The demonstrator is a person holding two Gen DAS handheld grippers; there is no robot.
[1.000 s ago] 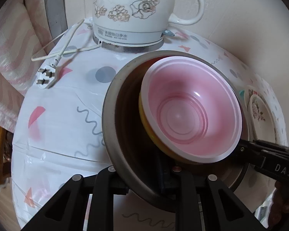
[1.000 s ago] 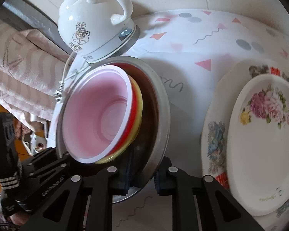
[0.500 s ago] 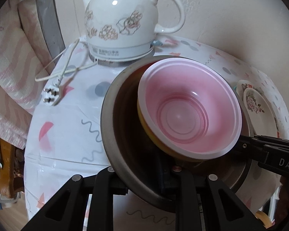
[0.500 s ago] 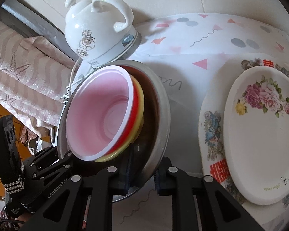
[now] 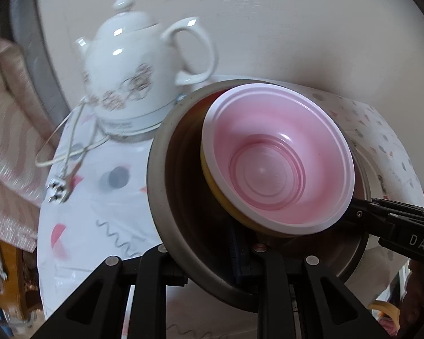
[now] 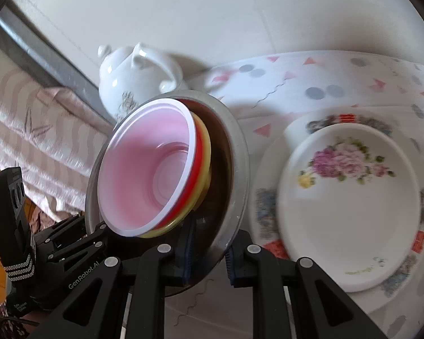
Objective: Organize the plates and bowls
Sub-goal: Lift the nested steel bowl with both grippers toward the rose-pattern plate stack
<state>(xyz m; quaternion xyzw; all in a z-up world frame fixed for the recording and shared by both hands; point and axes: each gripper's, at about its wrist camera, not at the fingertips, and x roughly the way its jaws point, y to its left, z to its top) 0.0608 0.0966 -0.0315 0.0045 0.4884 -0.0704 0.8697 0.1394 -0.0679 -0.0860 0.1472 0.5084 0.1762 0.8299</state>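
— Where's the pink plastic bowl (image 5: 279, 166)?

— Nested on red and yellow bowls (image 6: 202, 163), mostly hidden, inside the tilted steel basin (image 5: 166, 197), off the patterned bench (image 5: 93, 197).

— The tongs?

— Left tongs (image 5: 209, 257) and right tongs (image 6: 207, 250) each clench the basin's rim. The white floral kettle (image 5: 132, 84) and stacked floral plates (image 6: 350, 197) look blurred.

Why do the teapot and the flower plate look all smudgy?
Motion blur: in the left wrist view the teapot and plug smear, while the pink bowl stays sharp. In the right wrist view the flowered plate is smeared; fisheye bends the table's edges.
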